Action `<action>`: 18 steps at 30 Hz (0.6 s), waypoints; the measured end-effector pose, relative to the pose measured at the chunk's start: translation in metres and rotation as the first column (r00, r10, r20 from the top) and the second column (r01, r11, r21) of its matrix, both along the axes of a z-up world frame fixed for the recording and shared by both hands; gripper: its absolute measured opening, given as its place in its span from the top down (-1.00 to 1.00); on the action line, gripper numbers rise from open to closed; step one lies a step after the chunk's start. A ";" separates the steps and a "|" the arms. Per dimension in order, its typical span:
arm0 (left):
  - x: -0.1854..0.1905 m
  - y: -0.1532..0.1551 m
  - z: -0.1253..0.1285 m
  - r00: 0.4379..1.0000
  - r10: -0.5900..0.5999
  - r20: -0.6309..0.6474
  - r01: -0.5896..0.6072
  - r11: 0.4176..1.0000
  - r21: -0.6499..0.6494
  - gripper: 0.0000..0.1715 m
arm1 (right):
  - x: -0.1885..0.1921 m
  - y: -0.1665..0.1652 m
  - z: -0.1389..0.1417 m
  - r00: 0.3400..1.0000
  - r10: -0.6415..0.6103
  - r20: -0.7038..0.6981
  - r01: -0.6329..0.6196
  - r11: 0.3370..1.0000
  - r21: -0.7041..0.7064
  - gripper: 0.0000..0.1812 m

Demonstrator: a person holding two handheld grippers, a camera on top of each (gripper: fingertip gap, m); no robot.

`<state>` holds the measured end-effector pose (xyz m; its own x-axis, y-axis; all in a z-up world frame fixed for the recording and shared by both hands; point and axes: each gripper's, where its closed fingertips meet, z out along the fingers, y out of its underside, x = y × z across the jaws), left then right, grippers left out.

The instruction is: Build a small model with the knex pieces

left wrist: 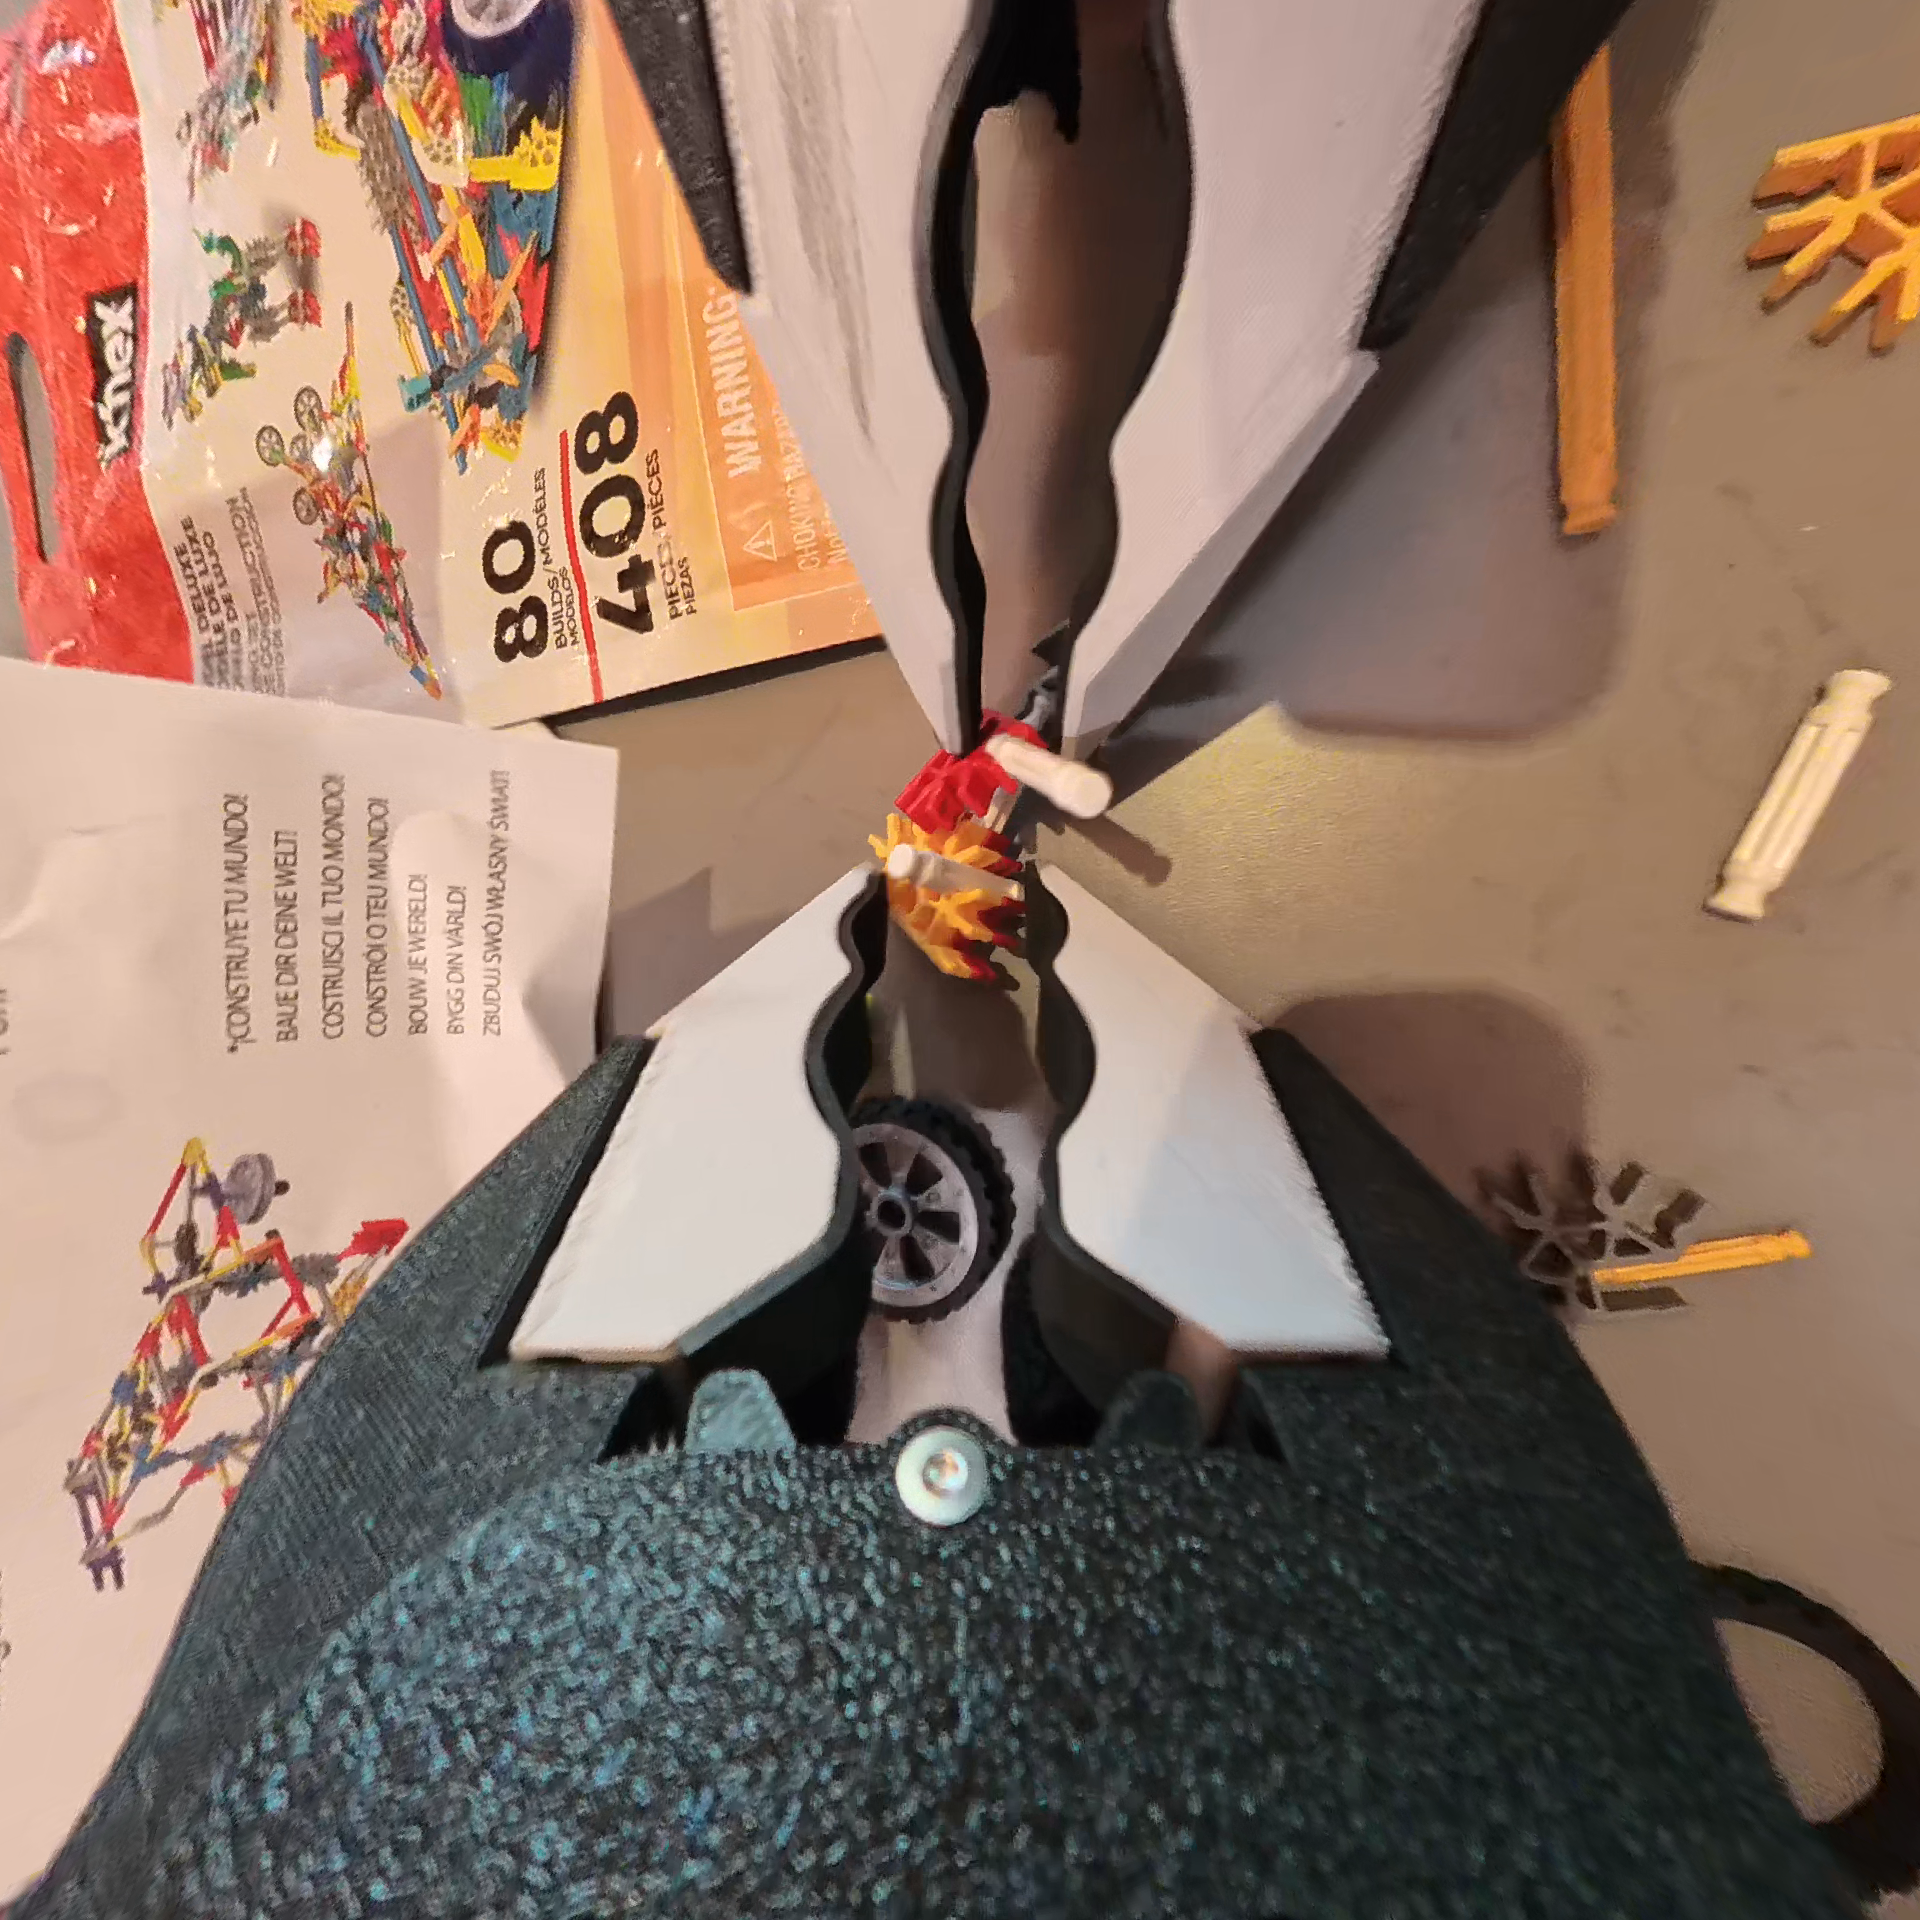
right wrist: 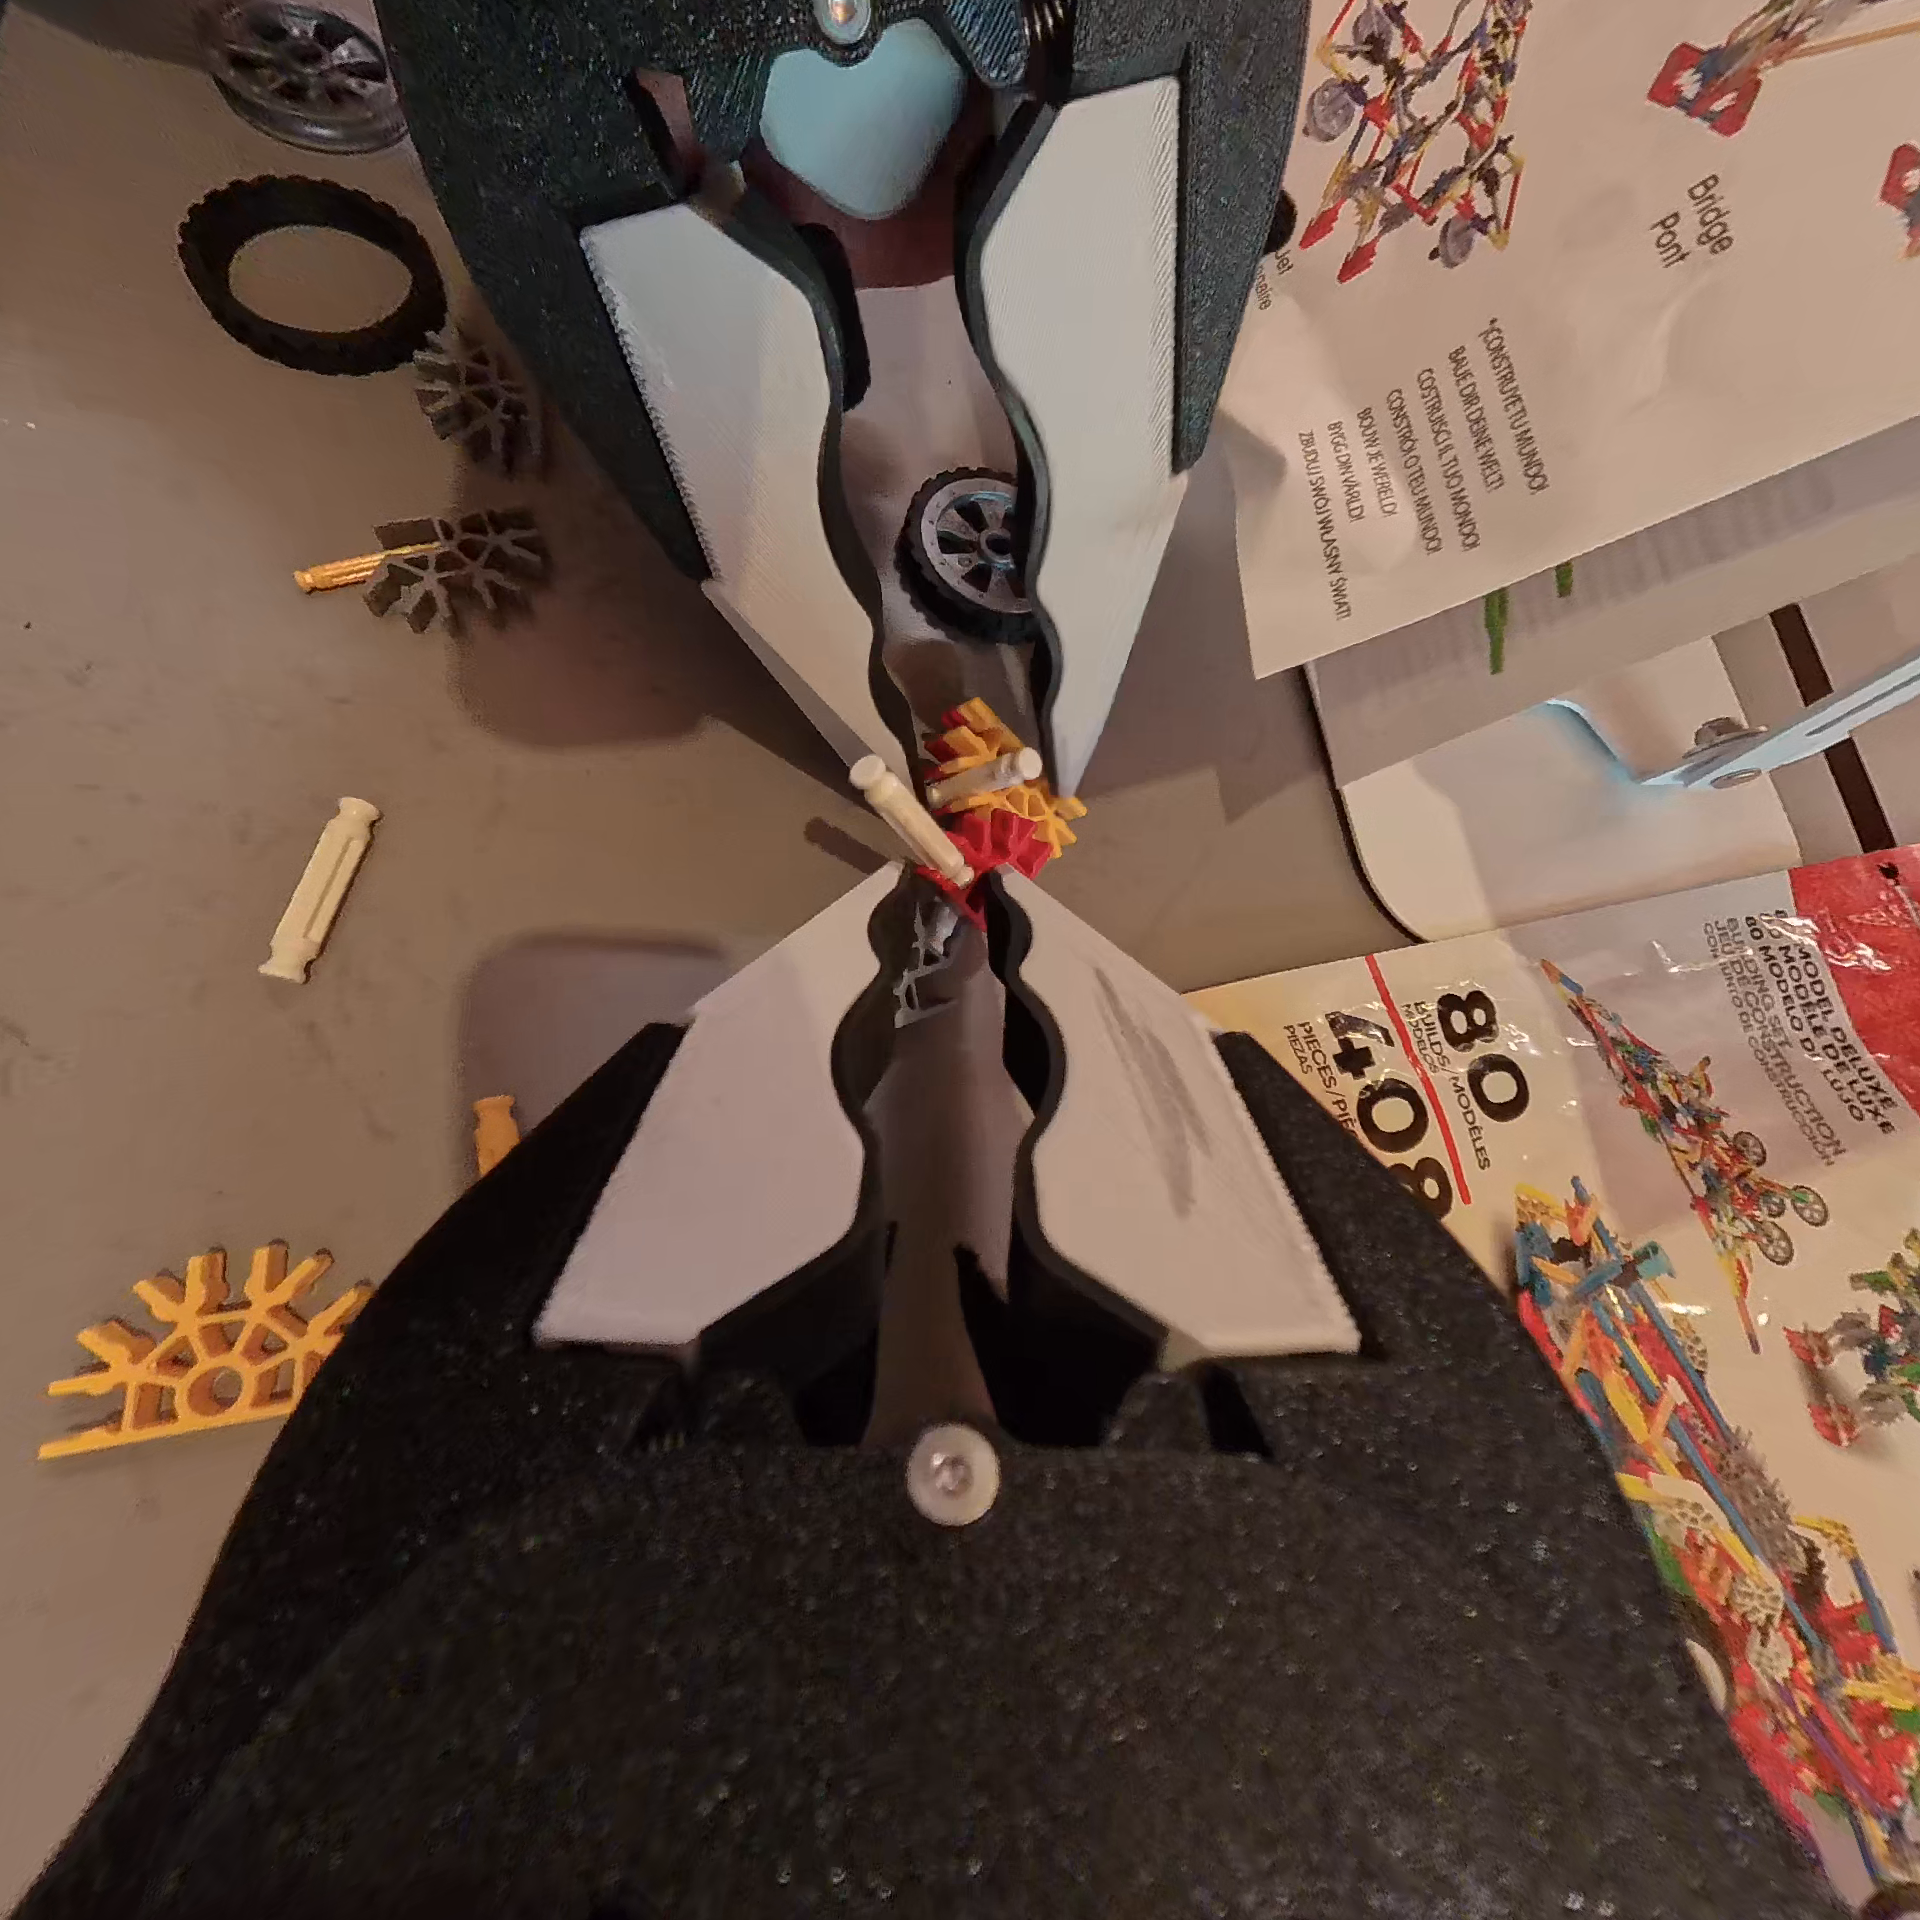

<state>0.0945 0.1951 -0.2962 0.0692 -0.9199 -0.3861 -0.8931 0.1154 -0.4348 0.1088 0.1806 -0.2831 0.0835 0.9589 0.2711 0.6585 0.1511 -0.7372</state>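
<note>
Grey tabletop point(left wrist: 1351, 831) w/ loose parts (white rod point(left wrist: 1792, 790), wheel point(left wrist: 930, 1205)). We note left gripper point(left wrist: 956, 883) clamped on connector cluster point(left wrist: 966, 920), yellow end; right gripper point(right wrist: 948, 881) pinches its red end.

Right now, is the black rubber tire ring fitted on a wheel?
No, the black rubber tire ring lies empty on the table, beside a bare silver wheel hub.
</note>
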 end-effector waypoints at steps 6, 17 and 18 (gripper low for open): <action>0.004 -0.003 0.000 0.999 -0.036 0.016 0.036 0.999 0.005 0.72 | 0.003 -0.005 0.001 0.999 0.027 0.026 -0.028 0.999 0.026 0.91; 0.005 -0.006 0.000 0.996 -0.084 0.024 0.083 0.996 0.024 0.72 | 0.004 -0.009 0.002 0.997 0.055 0.050 -0.058 0.995 0.079 0.91; 0.005 -0.006 0.000 0.996 -0.087 0.025 0.086 0.996 0.026 0.72 | 0.005 -0.008 0.003 0.997 0.052 0.052 -0.056 0.995 0.077 0.92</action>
<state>0.0995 0.1888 -0.2960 -0.0001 -0.9130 -0.4081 -0.8679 0.2028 -0.4535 0.1138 0.1724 -0.2802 0.0168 0.9373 0.3480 0.6837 0.2432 -0.6881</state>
